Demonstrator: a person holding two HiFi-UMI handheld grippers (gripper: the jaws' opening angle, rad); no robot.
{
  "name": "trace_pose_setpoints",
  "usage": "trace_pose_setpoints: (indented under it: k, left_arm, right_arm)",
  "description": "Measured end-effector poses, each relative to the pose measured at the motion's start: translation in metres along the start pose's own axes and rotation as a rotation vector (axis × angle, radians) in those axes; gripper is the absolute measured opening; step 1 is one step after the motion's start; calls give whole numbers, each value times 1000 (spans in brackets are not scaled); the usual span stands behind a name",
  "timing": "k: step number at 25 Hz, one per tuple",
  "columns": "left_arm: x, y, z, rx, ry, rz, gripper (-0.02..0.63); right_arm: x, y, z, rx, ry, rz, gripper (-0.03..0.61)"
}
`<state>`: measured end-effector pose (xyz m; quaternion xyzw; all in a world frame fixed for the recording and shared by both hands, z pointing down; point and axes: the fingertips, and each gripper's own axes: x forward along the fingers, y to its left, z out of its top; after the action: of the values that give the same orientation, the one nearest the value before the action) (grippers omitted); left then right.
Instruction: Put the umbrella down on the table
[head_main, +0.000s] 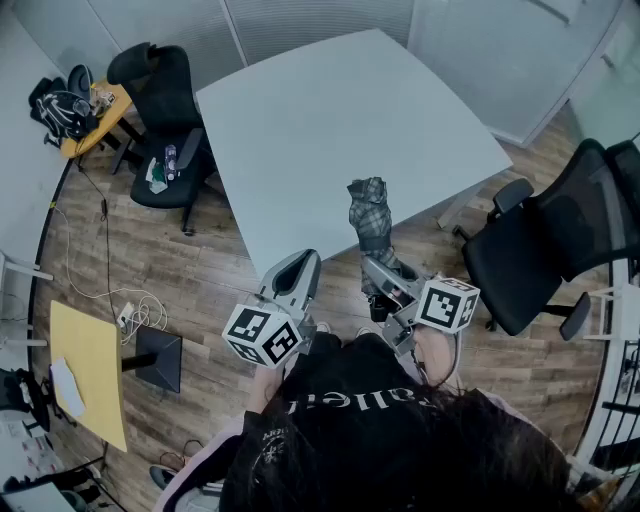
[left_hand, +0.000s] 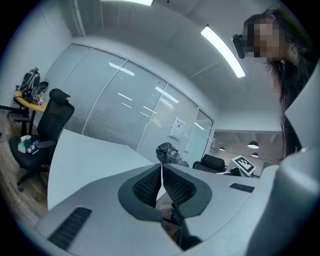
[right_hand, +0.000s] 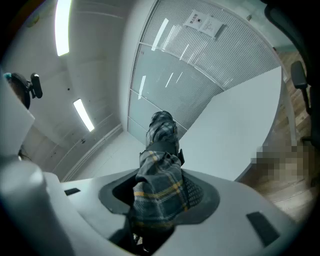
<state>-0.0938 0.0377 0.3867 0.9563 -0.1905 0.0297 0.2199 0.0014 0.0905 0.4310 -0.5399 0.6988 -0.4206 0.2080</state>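
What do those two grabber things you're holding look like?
The left gripper and the right gripper are smooth pale grey shells. Each carries a white cube printed with black square markers. Their fingers are lined with dark ribbing. The person wears a black top.

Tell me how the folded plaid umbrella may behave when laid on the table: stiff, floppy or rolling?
The umbrella is probably stiff lengthwise: it sticks out of the right tongs without drooping. Its bunched fabric looks soft, so it likely squashes a little and hardly rolls on the table.
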Motion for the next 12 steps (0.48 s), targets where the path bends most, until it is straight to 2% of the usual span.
trace_pose_setpoints:
  k: [12]
  left_arm:
    - [8,-24,-14,8,8,10,26]
  right_arm:
    - [-28,-8,-2,-51,26,-17,206]
